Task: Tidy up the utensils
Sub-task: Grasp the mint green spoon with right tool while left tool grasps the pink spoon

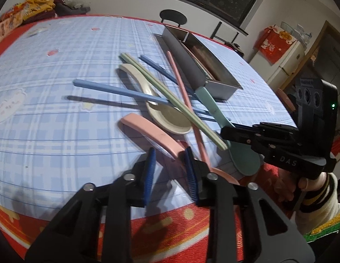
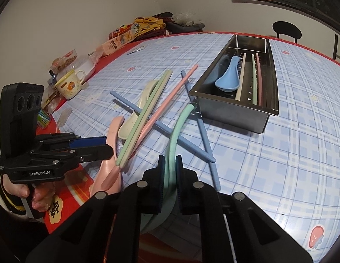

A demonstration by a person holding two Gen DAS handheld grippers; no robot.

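Right wrist view: right tongs (image 2: 169, 171) clamped on the handle of the mint-green spoon (image 2: 174, 129), low centre of frame; its bowl hangs past the surface (image 2: 279, 164) edge, handle tip near the steel tray's (image 2: 233, 111) near wall. Left tongs (image 2: 104, 145), at left of frame, narrowed around the pink spoon (image 2: 114, 131); whether the pads press on it I cannot tell.

Left wrist view: left tongs (image 1: 170, 164) straddle the pink spoon (image 1: 152, 134) at lower centre, blue pads close on either side.

Progress, judged: early to middle. Steel tray at upper right of the right view holds one blue spoon (image 2: 228, 79) and three single chopsticks, cream (image 2: 240, 81), green (image 2: 254, 81), pink (image 2: 259, 81).

Left loose on the surface, centre of frame: three spoons (mint-green, pink, cream spoon (image 2: 139, 111)) and five chopsticks: two green chopsticks (image 2: 143, 118), one pink chopstick (image 2: 167, 100), two blue chopsticks (image 2: 200, 129).
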